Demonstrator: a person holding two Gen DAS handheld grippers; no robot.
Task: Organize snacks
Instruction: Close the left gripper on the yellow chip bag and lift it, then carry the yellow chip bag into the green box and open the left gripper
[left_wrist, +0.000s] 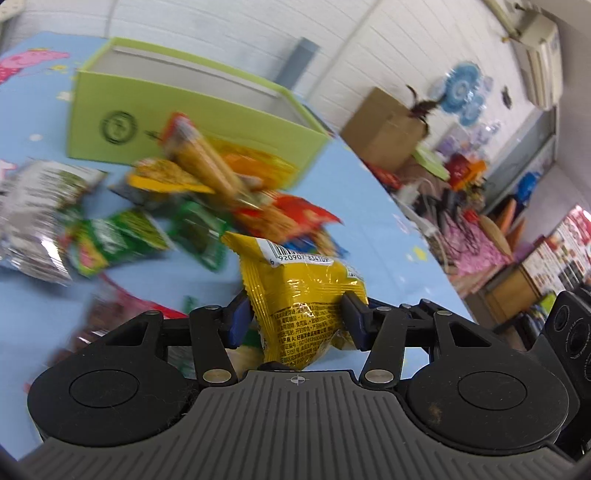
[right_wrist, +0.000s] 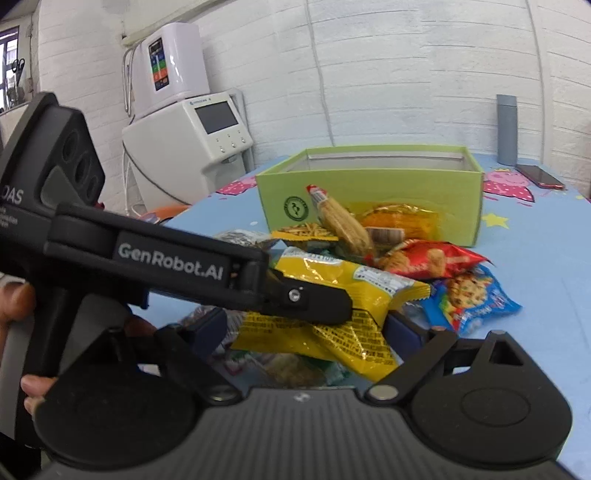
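Note:
A yellow snack packet is pinched between the blue pads of my left gripper, which is shut on it just above the blue table. From the right wrist view the same yellow packet hangs in the left gripper, which crosses from the left. My right gripper stands open wide around that spot, its pads apart from the packet. Behind lies a snack pile: a biscuit sleeve, a red packet and a blue cookie packet. The open green box stands beyond the pile.
Green packets and a silver bag lie at the left. A phone and a grey cylinder sit at the table's far right. White machines stand by the wall. A person's hand holds the left gripper's handle.

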